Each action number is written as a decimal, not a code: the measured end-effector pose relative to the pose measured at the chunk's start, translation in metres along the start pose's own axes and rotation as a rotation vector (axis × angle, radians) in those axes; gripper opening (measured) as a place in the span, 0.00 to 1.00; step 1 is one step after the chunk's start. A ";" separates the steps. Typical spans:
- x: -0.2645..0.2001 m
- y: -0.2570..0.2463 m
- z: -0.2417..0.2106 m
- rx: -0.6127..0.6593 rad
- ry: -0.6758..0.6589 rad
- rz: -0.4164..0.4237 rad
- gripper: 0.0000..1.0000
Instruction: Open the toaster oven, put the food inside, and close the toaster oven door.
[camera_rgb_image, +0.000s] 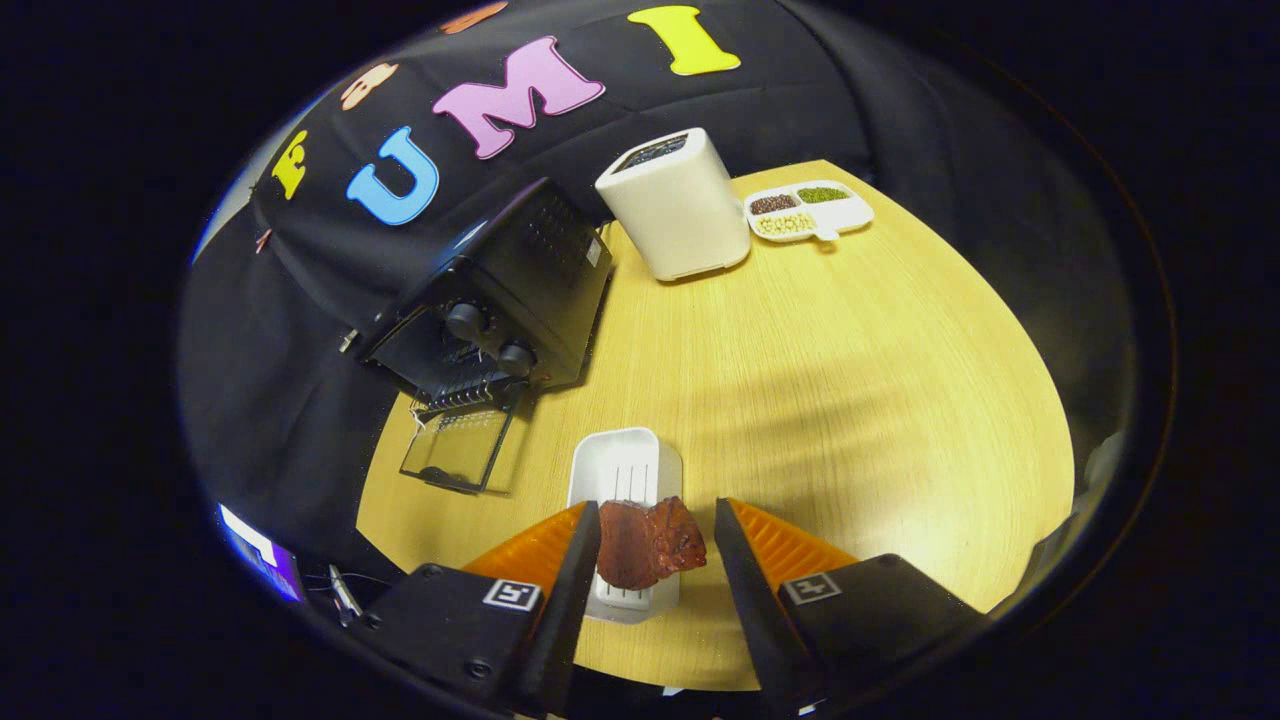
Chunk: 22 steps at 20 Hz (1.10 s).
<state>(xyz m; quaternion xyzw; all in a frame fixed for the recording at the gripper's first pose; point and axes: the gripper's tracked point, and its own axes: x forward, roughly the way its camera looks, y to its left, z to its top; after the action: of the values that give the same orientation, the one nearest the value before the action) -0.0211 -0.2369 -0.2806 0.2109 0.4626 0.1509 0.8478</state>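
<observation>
A dark red slab of meat (650, 545) lies on the near end of a small white ridged tray (620, 465) on the wooden table. My gripper (657, 510) is open, and the meat sits between its two fingers. The left finger is right against the meat's edge, while a gap separates the meat from the right finger. Beyond the fingers to the left stands the black toaster oven (500, 290) with two knobs. Its glass door (455, 450) hangs open, folded down onto the table, and the rack shows at the mouth.
A white boxy appliance (675, 205) stands at the back of the table (850, 380), with a white divided dish of beans (810, 210) beside it on the right. Bare wood stretches across the right half. The black booth cloth runs behind and left of the oven.
</observation>
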 end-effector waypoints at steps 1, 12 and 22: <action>0.002 0.001 0.000 0.013 0.004 0.010 0.69; 0.002 0.002 -0.006 0.164 0.082 0.060 0.14; -0.031 0.031 0.020 0.148 0.002 0.018 0.14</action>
<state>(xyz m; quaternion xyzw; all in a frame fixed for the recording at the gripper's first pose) -0.0225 -0.2282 -0.2331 0.2769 0.4714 0.1242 0.8281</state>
